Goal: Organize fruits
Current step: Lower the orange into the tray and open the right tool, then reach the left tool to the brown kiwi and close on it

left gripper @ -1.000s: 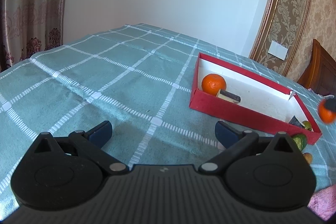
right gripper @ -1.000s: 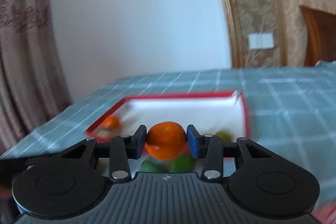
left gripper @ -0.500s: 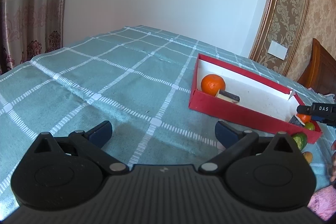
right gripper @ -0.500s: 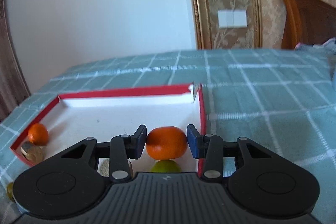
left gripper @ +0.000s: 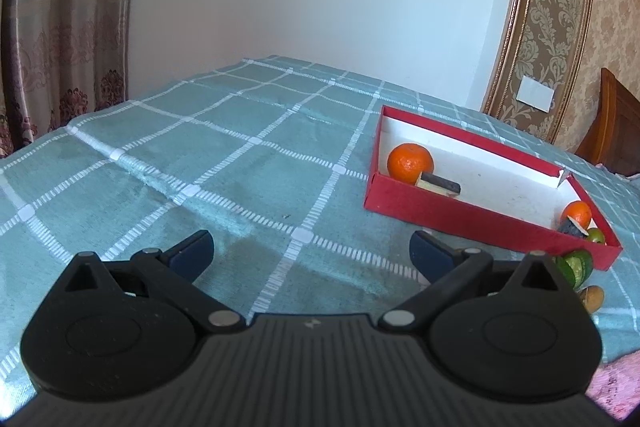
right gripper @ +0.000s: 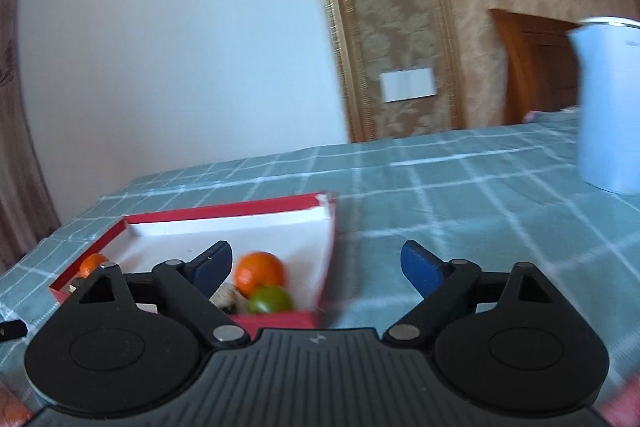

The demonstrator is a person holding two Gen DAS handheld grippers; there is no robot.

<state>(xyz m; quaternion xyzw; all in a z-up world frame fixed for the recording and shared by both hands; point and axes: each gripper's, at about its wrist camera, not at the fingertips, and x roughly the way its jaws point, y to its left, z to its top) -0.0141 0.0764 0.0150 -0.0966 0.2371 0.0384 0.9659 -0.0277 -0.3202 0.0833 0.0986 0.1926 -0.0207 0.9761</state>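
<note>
Though gripper (right gripper: 316, 267) open, orange (right gripper: 259, 269) leftward.

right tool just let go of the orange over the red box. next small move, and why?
Probably swing the right tool toward the green and brownish fruits outside the red cardboard box. Its jaws have just opened and are empty; the small orange sits inside beside a green fruit.

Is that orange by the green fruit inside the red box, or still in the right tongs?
Inside. The orange lies in the red box beside the green fruit; the right tongs have just opened, nothing between them.
</note>
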